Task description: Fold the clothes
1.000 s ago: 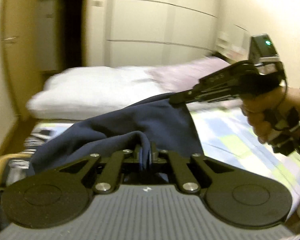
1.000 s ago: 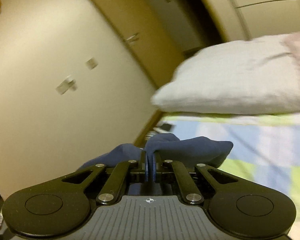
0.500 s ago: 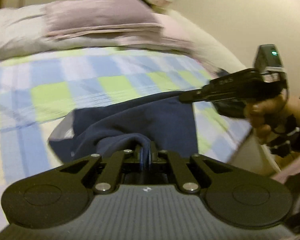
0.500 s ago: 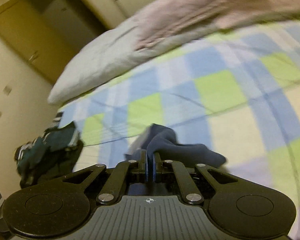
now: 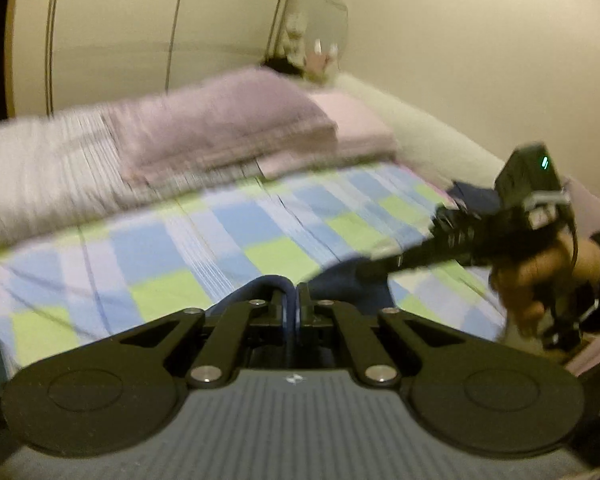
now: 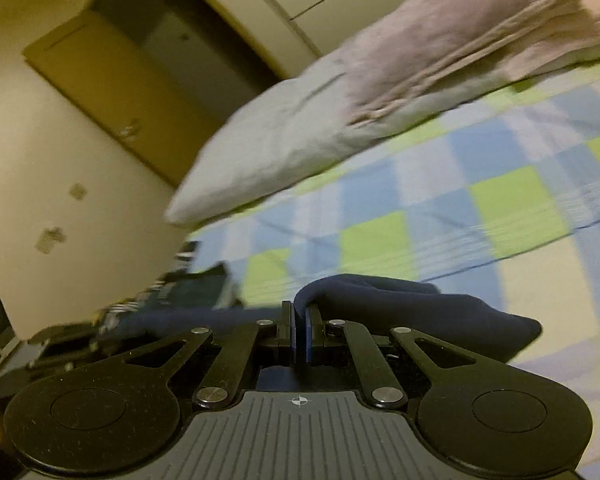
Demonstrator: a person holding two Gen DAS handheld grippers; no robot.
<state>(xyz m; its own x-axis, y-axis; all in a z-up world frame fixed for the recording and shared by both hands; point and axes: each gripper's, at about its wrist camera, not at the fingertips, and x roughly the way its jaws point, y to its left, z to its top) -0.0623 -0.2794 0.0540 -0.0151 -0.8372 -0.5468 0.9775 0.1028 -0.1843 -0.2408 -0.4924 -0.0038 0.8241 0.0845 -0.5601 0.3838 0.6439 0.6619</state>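
Now, bed (image 5: 228, 232): checked sheet in blue, green and white, filling both views, blurred.
Pillow (image 6: 276, 136): pale grey, at the head of the bed, below the pink stack.
Folded bedding (image 5: 224, 132): pink-lilac stack lying on top of the pillow, next to the wall.
Navy garment (image 6: 412, 308): stretched low over the checked sheet between the two grippers, one bunched end drooping right of the right gripper.
Dark clothes pile (image 6: 188, 292): off the bed's left edge in the right wrist view, too blurred to tell apart.
Left gripper (image 5: 291, 300): clenched tight on a fold of the navy cloth.
Right gripper (image 6: 299, 318): pinched on the garment's edge, cloth bulging up over the pads; seen from the left wrist view too, reaching in from the right.
Hand (image 5: 540, 276): wrapped round the right gripper's handle, dark sleeve behind.
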